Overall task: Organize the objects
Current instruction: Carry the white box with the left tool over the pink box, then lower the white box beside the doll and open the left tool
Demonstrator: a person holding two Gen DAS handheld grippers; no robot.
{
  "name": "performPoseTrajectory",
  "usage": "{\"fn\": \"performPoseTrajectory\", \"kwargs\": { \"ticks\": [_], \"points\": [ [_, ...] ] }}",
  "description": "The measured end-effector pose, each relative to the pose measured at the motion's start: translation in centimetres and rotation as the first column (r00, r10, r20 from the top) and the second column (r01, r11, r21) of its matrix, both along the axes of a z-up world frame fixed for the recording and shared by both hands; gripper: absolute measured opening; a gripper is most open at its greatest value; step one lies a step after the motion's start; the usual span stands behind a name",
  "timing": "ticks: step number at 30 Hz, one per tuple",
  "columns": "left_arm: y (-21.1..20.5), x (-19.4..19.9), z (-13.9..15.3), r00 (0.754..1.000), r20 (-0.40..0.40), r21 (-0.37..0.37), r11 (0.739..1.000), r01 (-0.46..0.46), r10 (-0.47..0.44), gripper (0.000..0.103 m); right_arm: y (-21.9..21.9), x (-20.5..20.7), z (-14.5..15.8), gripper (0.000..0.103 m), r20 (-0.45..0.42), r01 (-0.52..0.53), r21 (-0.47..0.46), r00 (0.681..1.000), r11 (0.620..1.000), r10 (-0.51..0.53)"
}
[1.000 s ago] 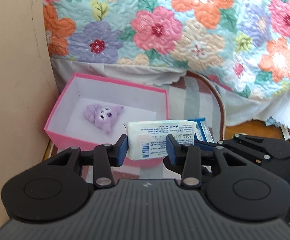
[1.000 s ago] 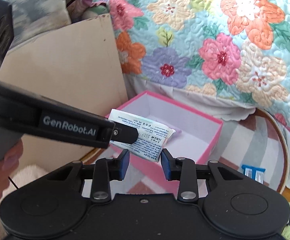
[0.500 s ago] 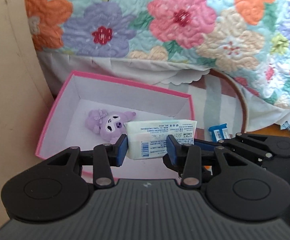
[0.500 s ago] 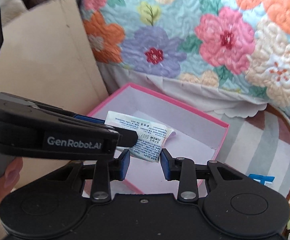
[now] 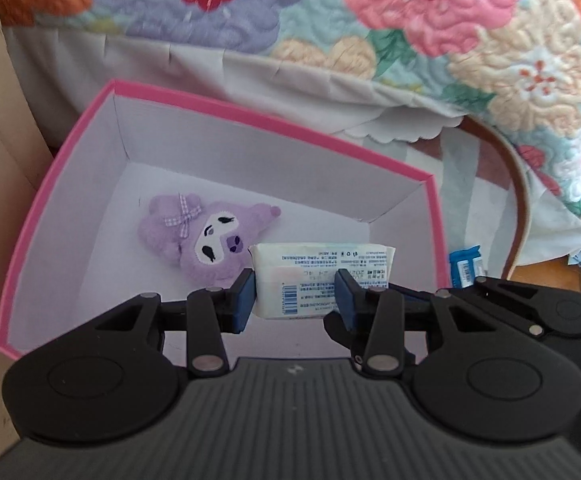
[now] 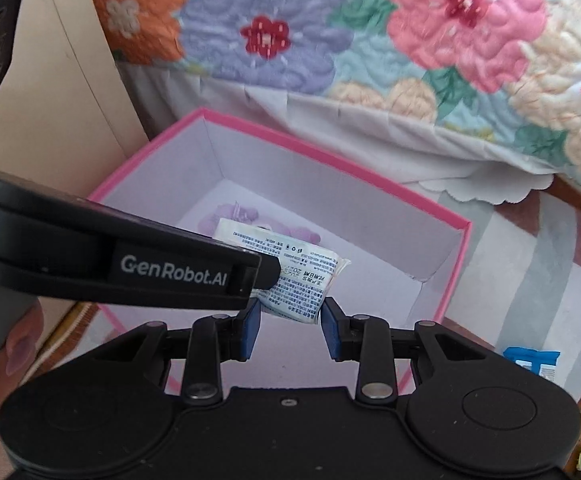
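Pink cardboard is making the rim of the open box in the left wrist view, and the inside walls are looking white. A purple plush toy with a checked bow is lying on the box floor, at about ten o'clock from the gripper tips. The left gripper is holding a white tissue pack over the box. Its two blue pads are pressing on the left part of the pack, one on each side, so it is gripping the pack. The rest of the pack is sticking out toward three o'clock, where the right gripper is reaching in from the side. A small blue packet is lying outside the box at three o'clock, on a striped round mat. A flowery quilt is hanging across the top at twelve o'clock.

In the right wrist view, the right gripper is pinching the lower corner of the same tissue pack between its blue pads. The left gripper is coming in from nine o'clock as a long black bar with white letters, and its tip is covering the pack's left end. The pack is hanging above the pink box, and the purple toy is peeking out behind it at twelve o'clock. The blue packet is lying on the mat at three o'clock. A person's fingers are showing at nine o'clock.
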State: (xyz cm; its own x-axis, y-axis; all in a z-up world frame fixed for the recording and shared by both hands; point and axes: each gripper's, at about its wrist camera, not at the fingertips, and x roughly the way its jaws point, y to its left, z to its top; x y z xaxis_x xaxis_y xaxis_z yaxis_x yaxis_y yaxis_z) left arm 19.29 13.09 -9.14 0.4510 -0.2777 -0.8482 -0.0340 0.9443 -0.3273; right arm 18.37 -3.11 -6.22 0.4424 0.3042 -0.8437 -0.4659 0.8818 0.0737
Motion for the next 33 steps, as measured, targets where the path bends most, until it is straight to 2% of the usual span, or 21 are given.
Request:
{"fn": "performPoseTrajectory", "kwargs": {
  "ticks": [7,13,24,33],
  "points": [
    [-0.7,1.7,-2.4,0.999,-0.022,-0.016,0.999,0.047,-0.048,0.041,0.4,1.3,-2.8,0.038,-0.038,0.028,-0.043,0.999,0.999,-0.030],
    [-0.8,3.2,-4.7,0.998,-0.051,-0.055,0.998,0.023,-0.026,0.041,1.0,1.9,-4.4,0.038,-0.062,0.051,-0.078,0.996,0.996,-0.056],
    [-0.8,3.5,-5.3,0.999,-0.036,-0.008,1.000,0.023,-0.024,0.039,1.6,3.2,-5.8,0.035,-0.095,0.081,-0.067,0.992,0.994,-0.087],
    [-0.2,3.7,-5.7,0.997,-0.069,0.000,1.000,0.017,-0.017,0.039,1.4,4.2,-6.3,0.035,-0.158,0.095,-0.036,0.983,0.995,-0.099]
  ]
}}
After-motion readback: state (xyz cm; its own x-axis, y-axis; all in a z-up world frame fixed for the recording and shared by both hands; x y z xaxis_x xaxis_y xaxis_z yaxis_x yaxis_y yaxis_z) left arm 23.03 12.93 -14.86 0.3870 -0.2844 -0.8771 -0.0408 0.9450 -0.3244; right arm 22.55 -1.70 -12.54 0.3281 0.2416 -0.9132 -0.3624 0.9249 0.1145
